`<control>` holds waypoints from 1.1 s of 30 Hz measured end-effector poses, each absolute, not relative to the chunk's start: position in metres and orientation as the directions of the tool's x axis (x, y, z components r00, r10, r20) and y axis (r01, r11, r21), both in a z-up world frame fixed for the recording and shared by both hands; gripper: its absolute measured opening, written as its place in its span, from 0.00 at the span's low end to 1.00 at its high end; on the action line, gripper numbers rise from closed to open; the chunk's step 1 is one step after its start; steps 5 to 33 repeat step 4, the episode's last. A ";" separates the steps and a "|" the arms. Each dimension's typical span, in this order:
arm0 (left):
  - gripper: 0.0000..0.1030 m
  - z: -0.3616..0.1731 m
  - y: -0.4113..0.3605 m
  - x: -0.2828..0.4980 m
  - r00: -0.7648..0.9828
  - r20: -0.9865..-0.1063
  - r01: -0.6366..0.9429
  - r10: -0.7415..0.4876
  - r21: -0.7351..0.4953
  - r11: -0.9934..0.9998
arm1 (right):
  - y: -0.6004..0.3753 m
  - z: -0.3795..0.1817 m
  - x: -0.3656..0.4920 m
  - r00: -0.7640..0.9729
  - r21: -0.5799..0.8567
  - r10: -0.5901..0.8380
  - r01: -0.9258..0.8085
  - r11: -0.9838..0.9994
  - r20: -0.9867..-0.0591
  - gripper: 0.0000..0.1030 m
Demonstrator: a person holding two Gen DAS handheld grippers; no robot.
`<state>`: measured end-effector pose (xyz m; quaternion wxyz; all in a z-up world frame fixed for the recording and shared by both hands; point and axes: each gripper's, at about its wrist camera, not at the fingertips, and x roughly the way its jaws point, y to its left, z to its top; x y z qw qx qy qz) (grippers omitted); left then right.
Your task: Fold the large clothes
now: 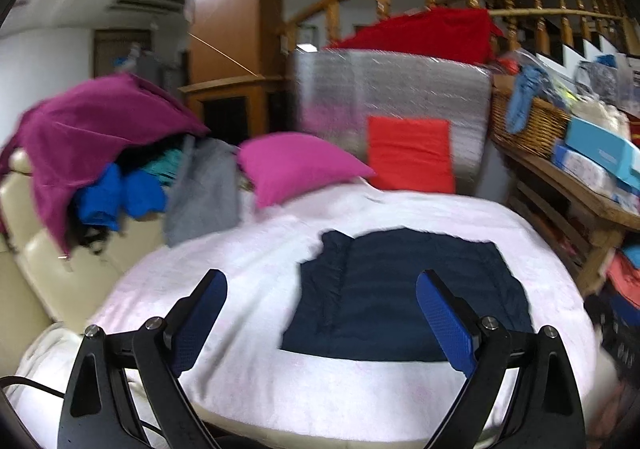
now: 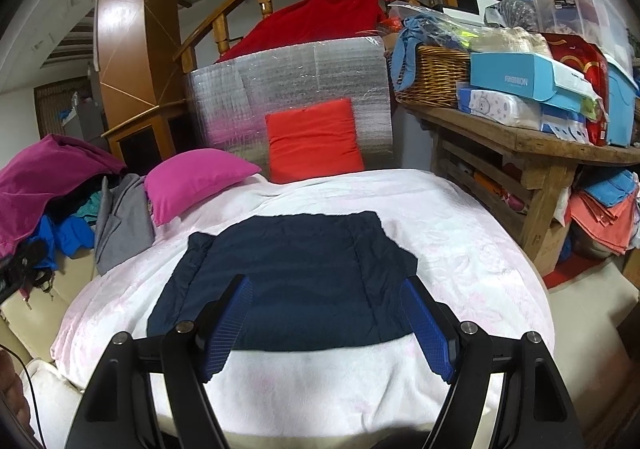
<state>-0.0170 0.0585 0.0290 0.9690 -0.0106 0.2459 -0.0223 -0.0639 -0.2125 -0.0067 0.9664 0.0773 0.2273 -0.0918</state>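
Note:
A dark navy garment [image 1: 404, 297] lies folded flat in a rough rectangle on a white-pink blanket [image 1: 256, 261]. It also shows in the right wrist view [image 2: 296, 281], on the same blanket [image 2: 460, 249]. My left gripper [image 1: 322, 289] is open and empty, held above the blanket at the garment's near left side. My right gripper [image 2: 326, 295] is open and empty, hovering over the garment's near edge. Neither gripper touches the cloth.
A pink pillow [image 2: 196, 185], an orange-red cushion [image 2: 314, 139] and a silver foil panel [image 2: 288, 89] stand behind the blanket. A pile of clothes [image 1: 100, 153] lies on the cream sofa at left. A wooden table [image 2: 532, 145] with boxes and a wicker basket [image 2: 436, 77] stands at right.

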 end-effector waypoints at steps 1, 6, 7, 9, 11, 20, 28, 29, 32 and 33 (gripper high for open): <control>0.93 0.027 0.066 -0.004 0.865 -0.495 0.060 -0.085 -0.066 0.996 | -0.220 -0.005 -0.059 0.881 0.118 -0.143 0.218 0.969 -0.452 0.77; 0.93 0.020 0.096 0.041 0.850 -0.527 -0.026 -0.021 -0.081 0.996 | -0.250 -0.003 -0.032 0.872 0.111 -0.189 0.265 0.958 -0.451 0.85; 0.93 0.020 0.096 0.041 0.850 -0.527 -0.026 -0.021 -0.081 0.996 | -0.250 -0.003 -0.032 0.872 0.111 -0.189 0.265 0.958 -0.451 0.85; 0.93 0.020 0.096 0.041 0.850 -0.527 -0.026 -0.021 -0.081 0.996 | -0.250 -0.003 -0.032 0.872 0.111 -0.189 0.265 0.958 -0.451 0.85; 0.93 0.020 0.096 0.041 0.850 -0.527 -0.026 -0.021 -0.081 0.996 | -0.250 -0.003 -0.032 0.872 0.111 -0.189 0.265 0.958 -0.451 0.85; 0.93 0.020 0.096 0.041 0.850 -0.527 -0.026 -0.021 -0.081 0.996 | -0.250 -0.003 -0.032 0.872 0.111 -0.189 0.265 0.958 -0.451 0.85; 0.93 0.020 0.096 0.041 0.850 -0.527 -0.026 -0.021 -0.081 0.996 | -0.250 -0.003 -0.032 0.872 0.111 -0.189 0.265 0.958 -0.451 0.85; 0.93 0.020 0.096 0.041 0.850 -0.527 -0.026 -0.021 -0.081 0.996 | -0.250 -0.003 -0.032 0.872 0.111 -0.189 0.265 0.958 -0.451 0.85; 0.93 0.020 0.096 0.041 0.850 -0.527 -0.026 -0.021 -0.081 0.996 | -0.250 -0.003 -0.032 0.872 0.111 -0.189 0.265 0.958 -0.451 0.85; 0.93 0.020 0.096 0.041 0.850 -0.527 -0.026 -0.021 -0.081 0.996 | -0.250 -0.003 -0.032 0.872 0.111 -0.189 0.265 0.958 -0.451 0.85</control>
